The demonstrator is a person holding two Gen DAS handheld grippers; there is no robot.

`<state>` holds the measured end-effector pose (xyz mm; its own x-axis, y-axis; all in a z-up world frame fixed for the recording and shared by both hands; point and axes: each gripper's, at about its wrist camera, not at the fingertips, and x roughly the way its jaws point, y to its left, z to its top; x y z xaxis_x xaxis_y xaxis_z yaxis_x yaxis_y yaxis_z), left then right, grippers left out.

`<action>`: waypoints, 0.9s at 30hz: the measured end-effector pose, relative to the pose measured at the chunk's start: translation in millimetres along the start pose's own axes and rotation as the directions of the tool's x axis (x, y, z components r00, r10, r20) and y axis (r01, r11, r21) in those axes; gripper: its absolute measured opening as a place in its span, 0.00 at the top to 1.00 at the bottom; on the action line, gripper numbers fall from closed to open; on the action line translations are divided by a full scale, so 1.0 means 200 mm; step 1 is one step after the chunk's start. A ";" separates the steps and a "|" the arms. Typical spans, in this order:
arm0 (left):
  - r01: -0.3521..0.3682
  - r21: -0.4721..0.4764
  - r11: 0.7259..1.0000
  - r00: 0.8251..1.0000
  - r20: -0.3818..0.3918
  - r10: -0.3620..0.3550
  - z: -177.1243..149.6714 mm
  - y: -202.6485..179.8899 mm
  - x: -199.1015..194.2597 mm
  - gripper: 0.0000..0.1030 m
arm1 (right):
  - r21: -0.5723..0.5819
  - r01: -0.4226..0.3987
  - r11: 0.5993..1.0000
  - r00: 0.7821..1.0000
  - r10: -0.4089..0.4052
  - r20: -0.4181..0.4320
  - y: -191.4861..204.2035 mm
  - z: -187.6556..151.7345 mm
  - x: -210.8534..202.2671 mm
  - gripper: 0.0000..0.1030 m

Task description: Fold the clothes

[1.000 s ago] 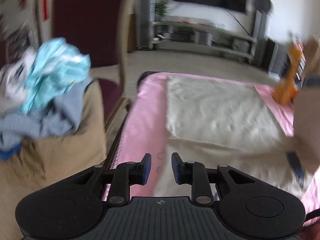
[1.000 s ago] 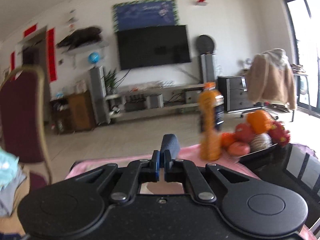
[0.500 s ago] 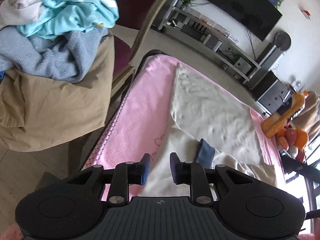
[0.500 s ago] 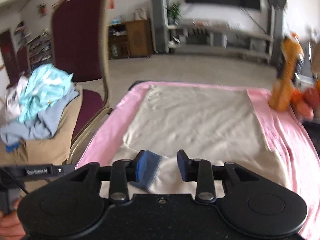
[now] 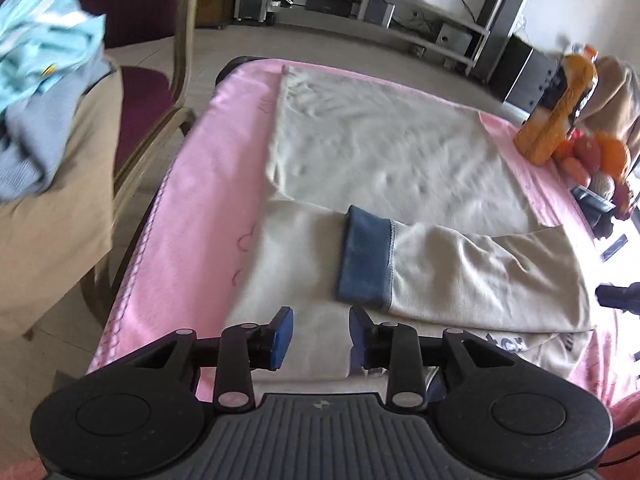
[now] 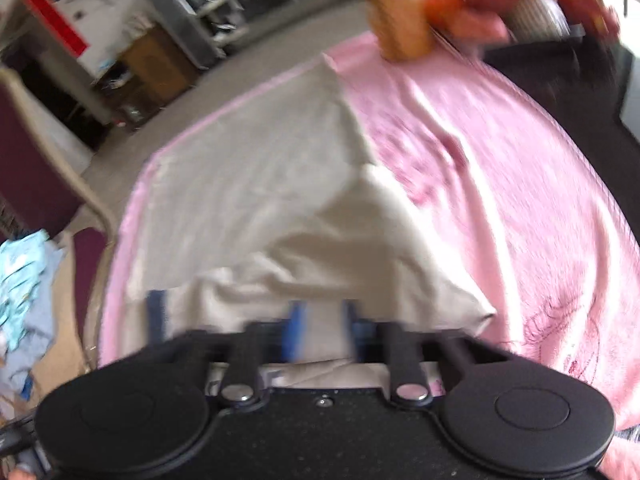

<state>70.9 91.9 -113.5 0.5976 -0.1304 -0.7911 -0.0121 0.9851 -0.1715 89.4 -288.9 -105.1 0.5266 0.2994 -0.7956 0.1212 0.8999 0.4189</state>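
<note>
A cream long-sleeved top (image 5: 384,152) lies flat on a pink blanket (image 5: 208,200). One sleeve (image 5: 480,276) is folded across its body, and its blue cuff (image 5: 364,256) lies near the middle. My left gripper (image 5: 319,334) is open and empty, just above the garment's near edge, short of the cuff. In the blurred right wrist view, my right gripper (image 6: 320,330) is open over the folded sleeve (image 6: 340,248), with cream cloth between the fingers; the blue cuff (image 6: 157,316) is to its left.
A maroon chair (image 5: 136,92) stands left of the table, beside a pile of clothes (image 5: 44,92) on a tan cover. An orange bottle (image 5: 560,108) and fruit (image 5: 600,152) sit at the far right corner. Dark items (image 5: 600,208) lie along the right edge.
The right gripper has let go of the blue cuff, leaving the sleeve across the garment, and swung right and down over it. The left gripper has opened a little wider and tilted toward the table.
</note>
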 end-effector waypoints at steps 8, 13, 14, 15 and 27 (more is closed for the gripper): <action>0.038 -0.107 0.994 0.999 -0.020 -0.040 0.22 0.00 0.21 0.66 | 0.198 0.012 0.980 1.000 -0.006 -0.027 -0.26 0.01 0.11 0.84; 0.064 -0.149 0.987 0.989 -0.119 -0.082 0.24 0.00 0.41 0.66 | 0.205 0.037 0.978 0.999 -0.032 -0.028 -0.29 0.02 0.12 0.77; 0.062 -0.150 0.987 0.989 -0.126 -0.081 0.24 0.00 0.43 0.66 | 0.203 0.040 0.978 0.999 -0.033 -0.038 -0.29 0.02 0.13 0.76; 0.060 -0.151 0.987 0.988 -0.132 -0.080 0.24 0.00 0.45 0.66 | 0.200 0.044 0.979 0.998 -0.036 -0.048 -0.29 0.03 0.15 0.76; -0.043 0.083 0.996 0.998 0.050 0.039 0.14 -0.22 0.27 0.93 | 0.094 0.142 0.985 0.986 -0.132 -0.096 -0.23 0.02 0.24 0.69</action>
<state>125.6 45.2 -132.5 0.6361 -0.0865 -0.7667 0.0292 0.9957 -0.0881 113.3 -317.3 -160.5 0.4223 0.2067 -0.8826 0.2732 0.8994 0.3414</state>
